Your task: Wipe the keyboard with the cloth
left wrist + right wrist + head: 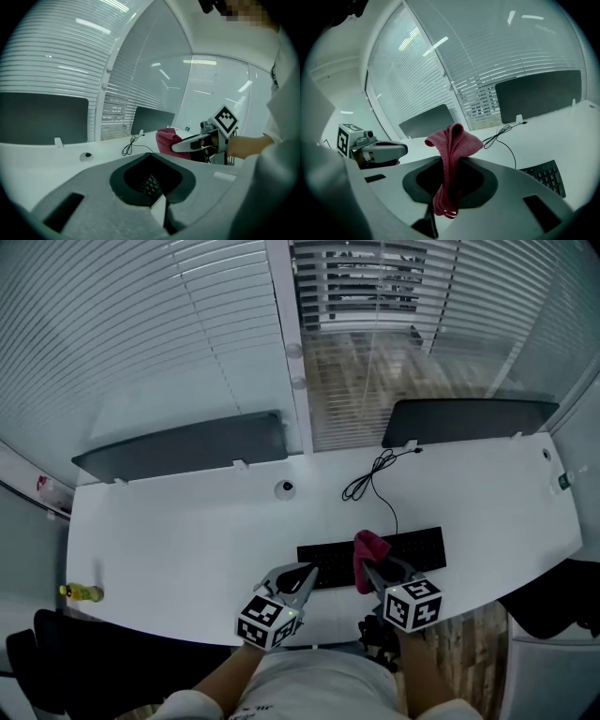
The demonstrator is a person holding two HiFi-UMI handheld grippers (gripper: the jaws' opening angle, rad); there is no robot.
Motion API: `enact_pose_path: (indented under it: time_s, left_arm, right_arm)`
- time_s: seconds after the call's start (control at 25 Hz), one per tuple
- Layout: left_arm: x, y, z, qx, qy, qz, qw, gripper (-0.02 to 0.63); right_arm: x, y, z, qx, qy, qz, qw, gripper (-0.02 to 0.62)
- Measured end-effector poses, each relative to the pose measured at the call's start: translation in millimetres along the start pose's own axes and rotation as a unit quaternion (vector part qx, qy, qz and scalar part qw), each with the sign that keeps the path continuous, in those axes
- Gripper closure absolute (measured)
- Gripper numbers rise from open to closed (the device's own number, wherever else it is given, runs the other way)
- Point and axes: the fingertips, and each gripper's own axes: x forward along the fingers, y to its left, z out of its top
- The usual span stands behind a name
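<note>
At the near edge of the white desk [187,549], the L gripper [307,572] is closed on nothing. The pink cloth [451,159] is pinched in the R gripper [369,565], bunched & drooping just over the black keyboard [424,546]. It should be laid flat on the keys, w/ light strokes. The cable [373,480] beyond is best avoided.

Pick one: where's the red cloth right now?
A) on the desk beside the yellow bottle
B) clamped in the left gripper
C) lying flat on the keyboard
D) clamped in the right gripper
D: the right gripper view shows the cloth pinched between the jaws of the right gripper, bunched up above them and clear of the keyboard; the left gripper is shut on nothing.
</note>
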Motion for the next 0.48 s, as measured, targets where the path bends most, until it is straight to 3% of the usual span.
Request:
enact_pose_path:
  time_s: [0.48]
  left_arm:
    - [-15, 4, 6, 0.018, 0.002, 0.011, 0.9998, 0.595]
  right_arm:
    - [2, 48, 1, -0.019, -0.010, 0.028, 0.999, 0.535]
